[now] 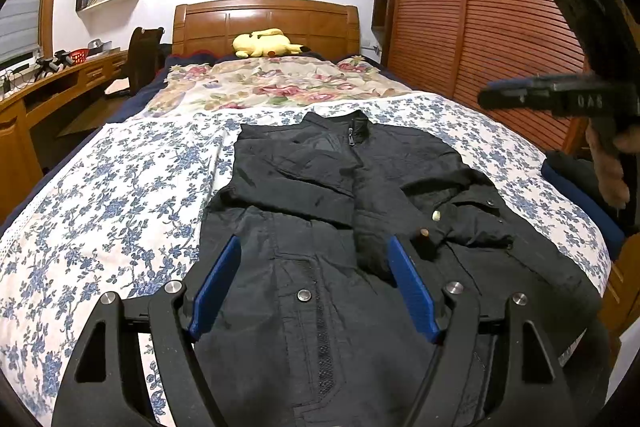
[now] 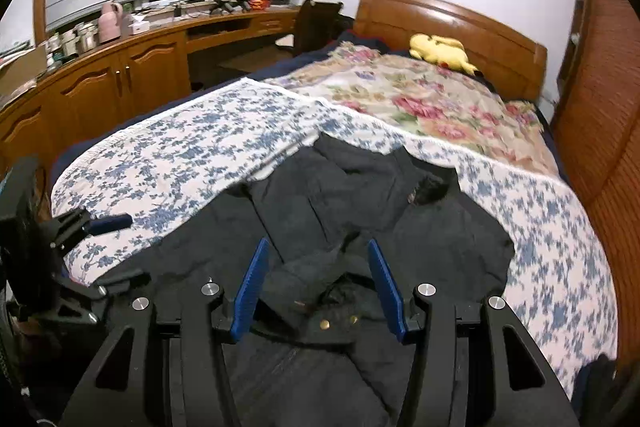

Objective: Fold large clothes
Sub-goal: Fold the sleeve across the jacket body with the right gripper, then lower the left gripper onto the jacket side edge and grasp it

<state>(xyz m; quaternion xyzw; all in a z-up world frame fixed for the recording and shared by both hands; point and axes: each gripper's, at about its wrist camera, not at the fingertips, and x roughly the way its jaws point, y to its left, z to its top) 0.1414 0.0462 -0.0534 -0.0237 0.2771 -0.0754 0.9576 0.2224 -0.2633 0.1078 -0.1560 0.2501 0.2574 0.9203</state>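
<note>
We hold both grippers above a black jacket [image 1: 320, 187] that lies spread on the blue-flowered bedsheet [image 1: 120, 187], its collar towards the wooden headboard [image 1: 264, 23] and both sleeves folded across its front. Our left gripper [image 1: 314, 247] stands wide open with nothing in it; the jacket's lower front lies below and between its blue pads [image 1: 216, 287]. Our right gripper [image 2: 316, 251] is partly open and grips nothing; a bunched sleeve cuff [image 2: 296, 287] lies between its pads, apart from them.
</note>
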